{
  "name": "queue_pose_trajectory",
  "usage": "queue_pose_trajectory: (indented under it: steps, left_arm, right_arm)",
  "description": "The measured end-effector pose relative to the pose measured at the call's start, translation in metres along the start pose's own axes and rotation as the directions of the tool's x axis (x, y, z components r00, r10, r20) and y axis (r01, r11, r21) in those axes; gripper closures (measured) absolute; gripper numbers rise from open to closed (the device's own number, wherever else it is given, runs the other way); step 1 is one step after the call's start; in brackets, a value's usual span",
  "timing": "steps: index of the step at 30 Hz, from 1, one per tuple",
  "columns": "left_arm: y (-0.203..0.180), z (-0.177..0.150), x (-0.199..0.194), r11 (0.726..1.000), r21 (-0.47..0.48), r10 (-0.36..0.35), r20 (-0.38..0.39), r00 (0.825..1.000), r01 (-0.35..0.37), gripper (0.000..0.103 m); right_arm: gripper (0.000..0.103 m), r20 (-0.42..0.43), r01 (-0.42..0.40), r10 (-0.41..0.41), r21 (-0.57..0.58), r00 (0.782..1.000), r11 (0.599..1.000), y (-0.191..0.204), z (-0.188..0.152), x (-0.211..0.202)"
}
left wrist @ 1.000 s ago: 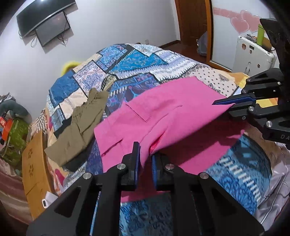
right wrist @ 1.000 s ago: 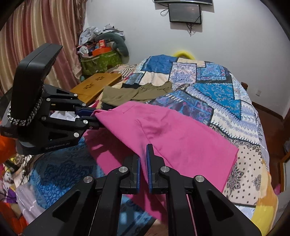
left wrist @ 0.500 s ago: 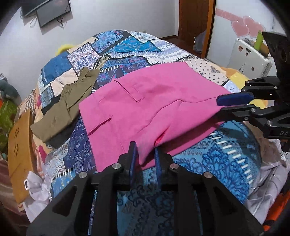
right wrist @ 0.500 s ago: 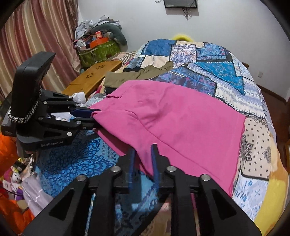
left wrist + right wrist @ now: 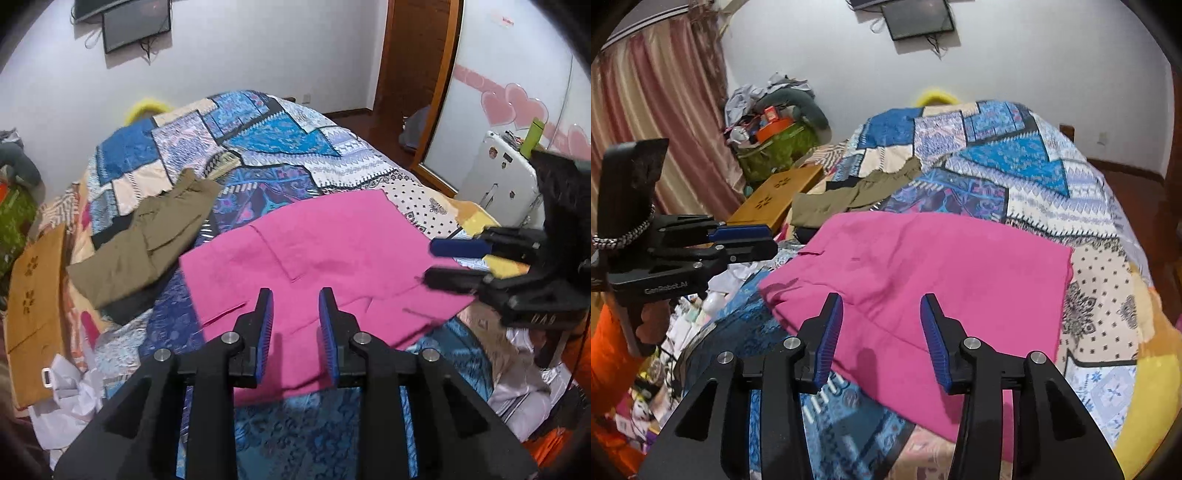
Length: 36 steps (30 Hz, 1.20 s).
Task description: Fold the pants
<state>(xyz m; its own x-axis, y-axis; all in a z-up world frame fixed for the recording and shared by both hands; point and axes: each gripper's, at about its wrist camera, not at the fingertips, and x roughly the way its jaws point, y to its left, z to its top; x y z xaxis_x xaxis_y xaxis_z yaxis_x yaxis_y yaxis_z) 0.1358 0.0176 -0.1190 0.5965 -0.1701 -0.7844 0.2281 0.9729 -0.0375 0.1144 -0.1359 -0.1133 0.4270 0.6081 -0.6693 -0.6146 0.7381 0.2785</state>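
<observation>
The pink pants [image 5: 317, 258] lie folded flat on the patchwork bedspread [image 5: 280, 140]; they also show in the right wrist view [image 5: 942, 266]. My left gripper [image 5: 295, 317] is open and empty, hovering above the near edge of the pants. My right gripper [image 5: 881, 325] is open and empty above the near edge on its side. The right gripper shows at the right of the left wrist view [image 5: 439, 262], the left gripper at the left of the right wrist view [image 5: 750, 240], each beside the pants.
Folded olive pants [image 5: 147, 243] lie on the bed left of the pink ones. A wooden lap desk [image 5: 33, 295] leans at the bed's left edge. Clutter and a green bag [image 5: 775, 147] stand by the curtain. A white case [image 5: 495, 173] stands at the right.
Both grippers were shut on the pink pants and held the edge up. They laid the fold down, opened and let go. The pants now rest flat.
</observation>
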Motion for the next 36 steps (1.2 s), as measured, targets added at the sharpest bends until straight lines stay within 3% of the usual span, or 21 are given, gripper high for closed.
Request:
queue_pose_trajectory:
  steps: [5, 8, 10, 12, 16, 19, 23, 31, 36]
  left_arm:
    - [-0.006, -0.008, 0.04, 1.0, 0.004, -0.027, -0.09, 0.996, 0.028, 0.072]
    - [-0.005, -0.022, 0.06, 1.0, 0.009, -0.005, -0.15, 0.989, 0.006, 0.072]
    - [-0.001, -0.031, 0.059, 1.0, 0.011, -0.015, -0.13, 0.991, 0.017, 0.071]
    - [0.001, -0.034, 0.055, 0.999, 0.029, 0.017, -0.128, 0.992, -0.014, 0.071]
    - [0.01, -0.041, 0.049, 0.999, 0.03, 0.033, -0.125, 0.992, -0.029, 0.071]
    - [0.019, -0.047, 0.045, 0.996, 0.027, 0.09, -0.125, 0.988, -0.087, 0.071]
    - [0.034, -0.055, 0.039, 0.998, -0.034, 0.049, -0.12, 0.992, -0.053, 0.066]
    - [0.037, -0.062, 0.031, 0.996, -0.05, 0.067, -0.11, 0.992, -0.073, 0.062]
    - [0.048, -0.057, 0.025, 0.993, -0.098, 0.058, -0.117, 0.991, -0.07, 0.057]
  right_arm:
    - [0.063, -0.068, 0.0, 0.001, 0.02, 0.998, 1.0, -0.004, -0.009, 0.023]
    - [0.063, -0.132, 0.015, -0.011, 0.022, 0.991, 1.0, -0.008, -0.021, 0.034]
    - [0.063, -0.121, 0.024, -0.023, 0.001, 0.992, 1.0, -0.01, -0.031, 0.032]
    - [0.063, -0.116, 0.036, -0.038, -0.015, 0.993, 0.999, -0.011, -0.036, 0.024]
    - [0.063, -0.109, 0.052, -0.049, 0.02, 0.993, 0.998, -0.022, -0.045, 0.012]
    - [0.066, -0.099, 0.079, -0.076, 0.033, 0.992, 0.996, -0.028, -0.05, 0.003]
    - [0.066, -0.091, 0.104, -0.098, 0.061, 0.991, 0.993, -0.036, -0.055, -0.004]
    - [0.066, -0.098, 0.161, -0.147, 0.153, 0.984, 0.975, -0.065, -0.072, -0.025]
    - [0.065, -0.115, 0.157, -0.135, 0.217, 0.984, 0.963, -0.083, -0.079, -0.036]
